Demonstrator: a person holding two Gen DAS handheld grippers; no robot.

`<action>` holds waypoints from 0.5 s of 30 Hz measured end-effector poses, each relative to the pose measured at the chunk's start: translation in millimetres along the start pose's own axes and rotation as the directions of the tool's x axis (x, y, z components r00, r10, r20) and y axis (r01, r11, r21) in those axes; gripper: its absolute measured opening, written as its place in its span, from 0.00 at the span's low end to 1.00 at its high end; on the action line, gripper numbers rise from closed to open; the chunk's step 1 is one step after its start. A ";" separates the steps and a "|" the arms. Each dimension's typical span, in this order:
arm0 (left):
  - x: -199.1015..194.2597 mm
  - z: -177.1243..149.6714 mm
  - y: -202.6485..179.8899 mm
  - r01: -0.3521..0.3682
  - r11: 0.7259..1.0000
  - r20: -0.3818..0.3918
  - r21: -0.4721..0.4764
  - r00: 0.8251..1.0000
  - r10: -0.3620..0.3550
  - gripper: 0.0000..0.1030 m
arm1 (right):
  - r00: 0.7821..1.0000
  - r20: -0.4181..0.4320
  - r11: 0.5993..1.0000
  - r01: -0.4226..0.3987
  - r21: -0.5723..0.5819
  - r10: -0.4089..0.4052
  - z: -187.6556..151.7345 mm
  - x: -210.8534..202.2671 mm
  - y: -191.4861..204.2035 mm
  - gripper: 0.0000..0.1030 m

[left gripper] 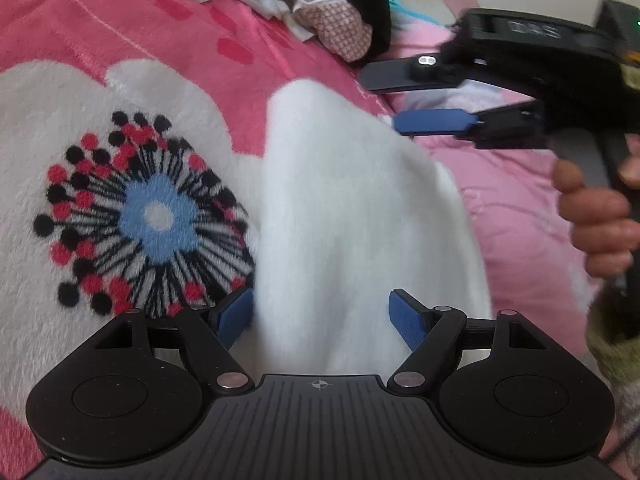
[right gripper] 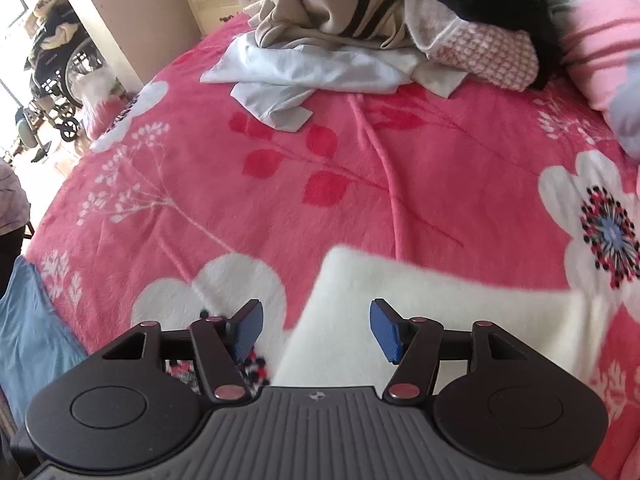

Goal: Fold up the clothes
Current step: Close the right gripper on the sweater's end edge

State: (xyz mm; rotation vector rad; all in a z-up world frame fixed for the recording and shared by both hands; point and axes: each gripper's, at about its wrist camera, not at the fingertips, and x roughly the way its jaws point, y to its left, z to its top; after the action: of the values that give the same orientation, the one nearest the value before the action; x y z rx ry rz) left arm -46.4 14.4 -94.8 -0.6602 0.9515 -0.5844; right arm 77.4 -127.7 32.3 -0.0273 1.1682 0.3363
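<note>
A white fleece garment (left gripper: 360,216) lies on the pink floral blanket (left gripper: 100,20), its near end hidden behind the wide-open left gripper (left gripper: 322,316). The right gripper (right gripper: 316,330) gapes above it, gripping nothing. A blurred clothes pile (right gripper: 360,20) fills the upper frame.

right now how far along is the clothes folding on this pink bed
Early. The fluffy white garment lies as a narrow strip on the pink flowered blanket, so it looks partly folded. Neither the left gripper nor the right gripper grips it; both stand open, the left with the garment between its pads. Left to do: the heap of beige, pale blue, checked and black clothes at the far end looks unfolded.
</note>
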 end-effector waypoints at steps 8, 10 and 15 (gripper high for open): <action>12.7 22.9 -2.5 -0.019 1.000 -0.124 -0.009 0.992 0.018 0.72 | 0.990 -0.080 0.989 0.106 -0.106 -0.115 12.9 21.6 15.2 0.65; 12.5 22.0 -2.8 -0.012 1.000 -0.134 -0.022 0.991 0.009 0.72 | 0.986 -0.082 0.981 0.133 -0.138 -0.145 20.2 26.3 18.4 0.65; 13.2 19.5 -10.1 -0.019 1.000 -0.151 -0.012 0.988 0.017 0.72 | 0.971 -0.050 0.951 0.217 -0.219 -0.233 35.3 47.3 25.6 0.69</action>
State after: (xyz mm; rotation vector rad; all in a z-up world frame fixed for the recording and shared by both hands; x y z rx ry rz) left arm -24.9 3.3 -86.4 -0.6254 1.1029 -0.6190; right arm 118.5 -84.9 7.4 -0.3605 1.1864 0.2578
